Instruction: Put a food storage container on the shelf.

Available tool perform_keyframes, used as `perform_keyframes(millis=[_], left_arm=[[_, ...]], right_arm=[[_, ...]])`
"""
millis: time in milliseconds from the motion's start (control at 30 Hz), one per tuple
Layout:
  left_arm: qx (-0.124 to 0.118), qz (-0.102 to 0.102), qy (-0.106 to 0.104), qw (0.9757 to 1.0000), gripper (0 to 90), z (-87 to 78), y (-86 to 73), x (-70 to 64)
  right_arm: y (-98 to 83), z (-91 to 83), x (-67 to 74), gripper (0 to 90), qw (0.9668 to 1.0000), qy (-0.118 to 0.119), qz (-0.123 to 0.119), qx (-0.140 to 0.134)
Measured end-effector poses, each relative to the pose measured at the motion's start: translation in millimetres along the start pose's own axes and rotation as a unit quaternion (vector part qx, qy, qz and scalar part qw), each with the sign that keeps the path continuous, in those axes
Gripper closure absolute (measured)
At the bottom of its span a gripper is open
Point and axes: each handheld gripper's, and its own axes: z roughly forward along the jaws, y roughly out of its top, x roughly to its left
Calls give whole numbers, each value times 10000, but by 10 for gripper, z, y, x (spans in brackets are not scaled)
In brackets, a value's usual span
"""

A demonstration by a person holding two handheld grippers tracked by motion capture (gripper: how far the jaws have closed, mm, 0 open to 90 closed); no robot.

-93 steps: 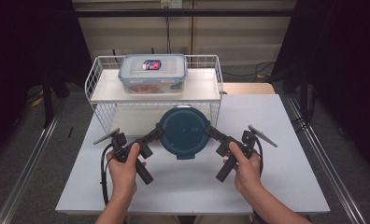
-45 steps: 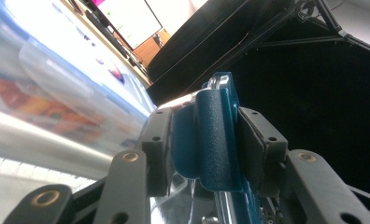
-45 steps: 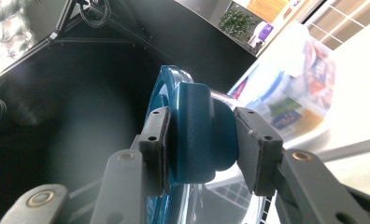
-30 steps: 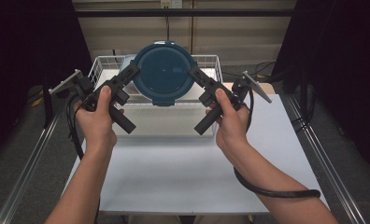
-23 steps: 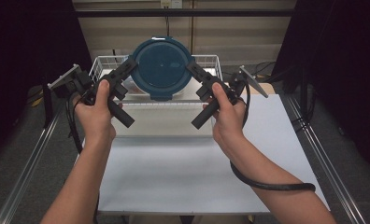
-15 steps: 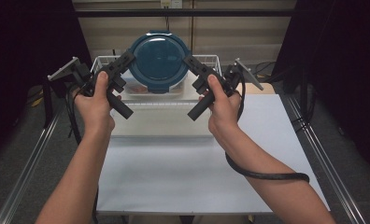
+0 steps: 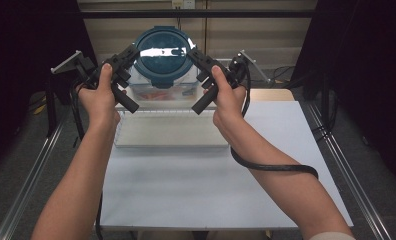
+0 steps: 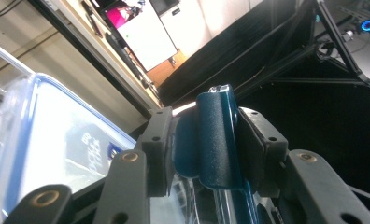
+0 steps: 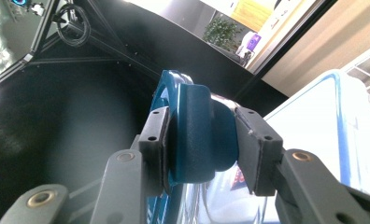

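Round blue-lidded container held up between two grippers

The left gripper and right gripper each clamp a lid tab of the round container, raised above the clear box of reddish contents on the wire rack.

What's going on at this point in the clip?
A person holds a round blue-lidded container in the air between two hand-held grippers. The left gripper is clamped on a lid tab on one side, the right gripper on the opposite tab. The container hangs over a clear rectangular container that sits on a white wire rack at the back of the table.
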Motion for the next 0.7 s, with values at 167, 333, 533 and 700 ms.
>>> perform_keyframes(millis=[167,333,533,700], left_arm=[[-73,-49,102,9999,581,60,43,47],[-26,-98,145,9998,581,66,95,92],[-89,-253,238,9994,580,152,133,146],[-135,-297,348,9989,568,215,124,173]], right_arm=[[21,105,-31,585,9998,-113,150,69],[26,189,-52,584,9997,-147,196,88],[39,277,-52,583,9993,-288,221,69],[65,328,-96,570,9988,-364,317,31]])
